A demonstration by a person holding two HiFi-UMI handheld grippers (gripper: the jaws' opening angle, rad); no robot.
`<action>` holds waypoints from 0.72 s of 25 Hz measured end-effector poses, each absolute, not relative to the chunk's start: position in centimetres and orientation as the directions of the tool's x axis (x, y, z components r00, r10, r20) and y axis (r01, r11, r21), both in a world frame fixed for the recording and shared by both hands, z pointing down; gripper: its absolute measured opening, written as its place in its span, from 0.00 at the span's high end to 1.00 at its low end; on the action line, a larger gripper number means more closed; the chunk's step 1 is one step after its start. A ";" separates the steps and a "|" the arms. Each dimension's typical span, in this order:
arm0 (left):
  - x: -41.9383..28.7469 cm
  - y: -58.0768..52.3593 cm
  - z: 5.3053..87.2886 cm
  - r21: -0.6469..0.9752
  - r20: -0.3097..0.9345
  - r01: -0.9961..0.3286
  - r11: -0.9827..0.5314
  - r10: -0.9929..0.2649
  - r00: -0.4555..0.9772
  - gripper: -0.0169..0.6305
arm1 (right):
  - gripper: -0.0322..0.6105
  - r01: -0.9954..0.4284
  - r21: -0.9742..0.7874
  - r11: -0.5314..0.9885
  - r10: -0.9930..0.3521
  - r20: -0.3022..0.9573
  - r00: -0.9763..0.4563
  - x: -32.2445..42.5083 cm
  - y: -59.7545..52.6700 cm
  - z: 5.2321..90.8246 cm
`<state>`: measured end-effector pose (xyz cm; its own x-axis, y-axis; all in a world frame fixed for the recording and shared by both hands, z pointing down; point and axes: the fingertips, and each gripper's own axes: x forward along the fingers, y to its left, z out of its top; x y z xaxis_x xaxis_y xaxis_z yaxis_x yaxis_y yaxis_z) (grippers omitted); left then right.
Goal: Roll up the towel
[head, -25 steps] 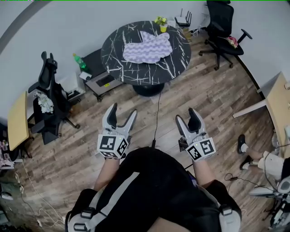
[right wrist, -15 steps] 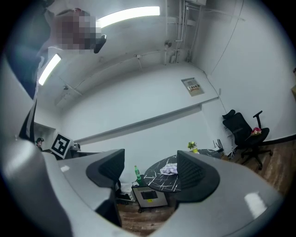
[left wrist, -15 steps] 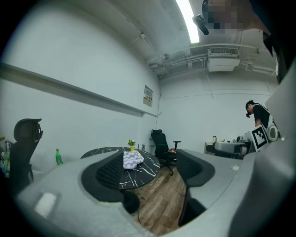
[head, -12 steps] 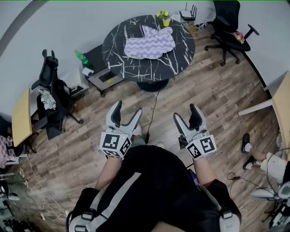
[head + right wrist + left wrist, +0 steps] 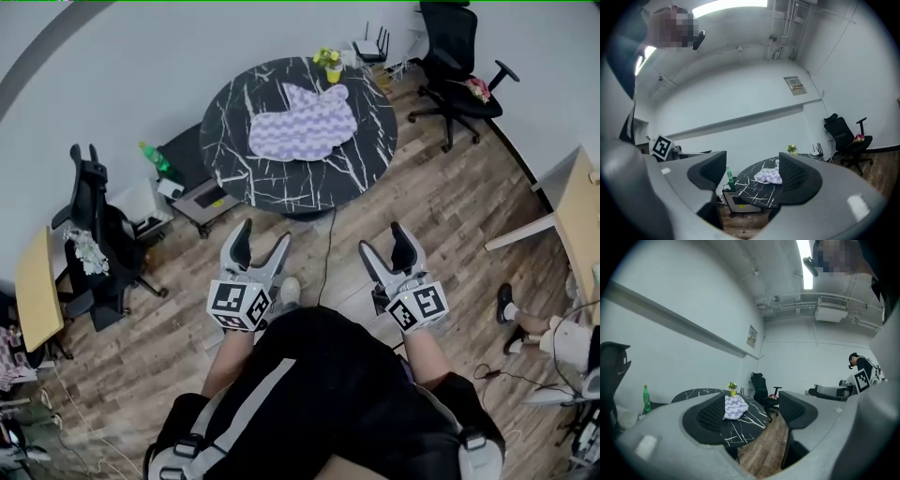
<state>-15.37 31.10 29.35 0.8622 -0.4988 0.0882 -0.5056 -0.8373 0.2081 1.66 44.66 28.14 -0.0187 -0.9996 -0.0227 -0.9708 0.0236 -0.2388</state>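
Holding two claws level, side by side: left claw (image 5: 262, 234) spread, pinching nothing; right claw (image 5: 382, 239) just opening wider, likewise empty. Lying unrolled on the far counter (image 5: 281, 178): one towel (image 5: 302, 124).

The person wears a black top (image 5: 347, 394) with a pale grey stripe (image 5: 251, 394) running down its left side; grey straps (image 5: 202, 412) with black buckles (image 5: 178, 442) sit over the shoulders (one at each side); the tip of a pale shoe (image 5: 288, 290) shows beneath. The left gripper (image 5: 262, 236) and right gripper (image 5: 384, 242) have smooth grey shells with rounded edges; their pads (image 5: 710, 416) are black and finely ribbed; each carries a white cube (image 5: 239, 306) printed with black square markers.
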 end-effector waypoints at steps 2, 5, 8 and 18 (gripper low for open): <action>-14.8 28.6 28.8 0.192 0.075 -0.489 -0.851 -0.484 0.872 0.41 | 0.44 -0.974 -0.227 0.014 -1.000 -0.014 -0.011 1.9 42.4 27.9; -14.7 25.2 28.7 0.202 0.065 -0.472 -0.858 -0.469 0.881 0.41 | 0.44 -0.976 -0.219 0.011 -1.000 -0.005 -0.010 1.8 39.1 27.6; -14.5 22.5 29.1 0.213 0.068 -0.451 -0.867 -0.447 0.892 0.41 | 0.44 -0.981 -0.196 0.006 -1.000 0.003 -0.007 1.4 36.0 27.4; -14.3 14.5 31.1 0.192 0.113 -0.388 -0.901 -0.373 0.921 0.41 | 0.45 -0.983 -0.171 -0.068 -0.997 0.039 0.062 2.1 28.0 28.1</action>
<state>-14.34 14.53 31.07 0.9212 -0.3725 0.1125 -0.3880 -0.9013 0.1925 2.08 28.00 28.12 0.0619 -0.9973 0.0394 -0.9829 -0.0678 -0.1715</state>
